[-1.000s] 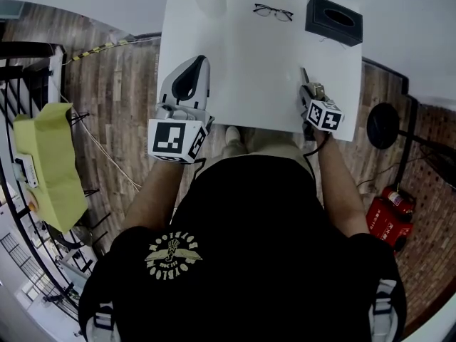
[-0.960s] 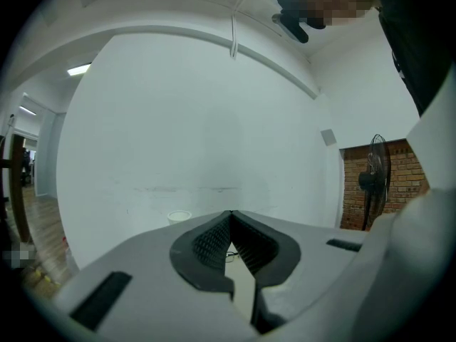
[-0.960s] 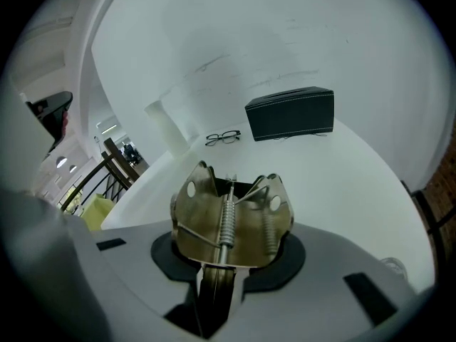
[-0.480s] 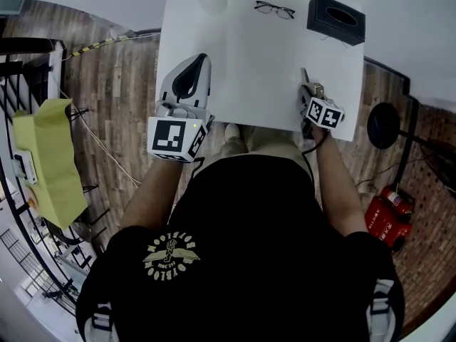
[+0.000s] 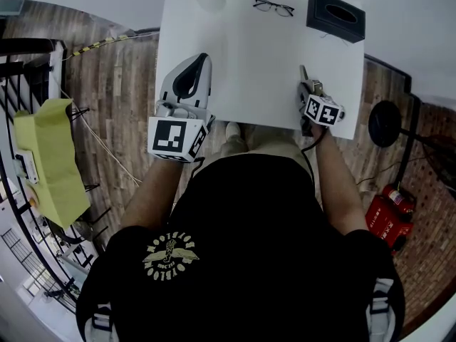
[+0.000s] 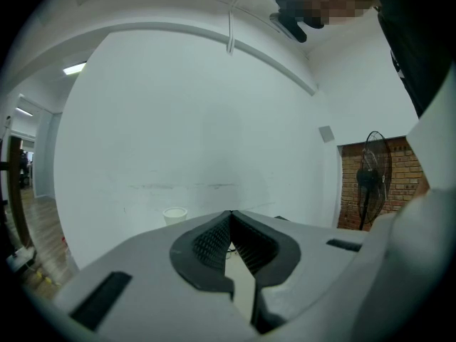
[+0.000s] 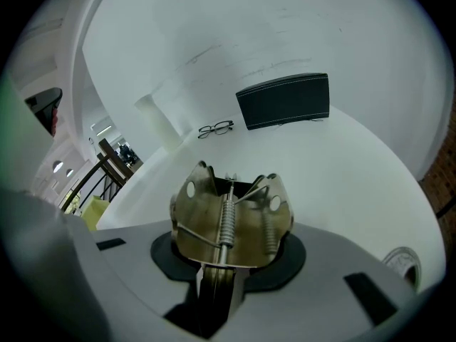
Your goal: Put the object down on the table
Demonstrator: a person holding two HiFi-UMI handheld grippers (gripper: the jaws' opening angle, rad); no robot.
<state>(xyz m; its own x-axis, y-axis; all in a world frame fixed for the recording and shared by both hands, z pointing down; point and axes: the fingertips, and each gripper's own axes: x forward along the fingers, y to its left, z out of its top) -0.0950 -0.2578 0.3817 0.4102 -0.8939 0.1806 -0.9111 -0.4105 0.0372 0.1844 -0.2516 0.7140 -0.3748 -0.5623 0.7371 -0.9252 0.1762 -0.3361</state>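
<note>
Clip (image 7: 231,219), metal with springs, clamped in right gripper (image 7: 218,280), left gripper (image 6: 231,223) closed and empty, white table (image 5: 249,63)

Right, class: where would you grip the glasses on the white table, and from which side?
Probably the bridge, from above: the glasses rest alone on the table, the frame is thin, and the bridge is a narrow bar between the lenses.

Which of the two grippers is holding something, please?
The right gripper: its tongs clamp a metal spring clip, while the left gripper's tongs meet with nothing between them.
</note>
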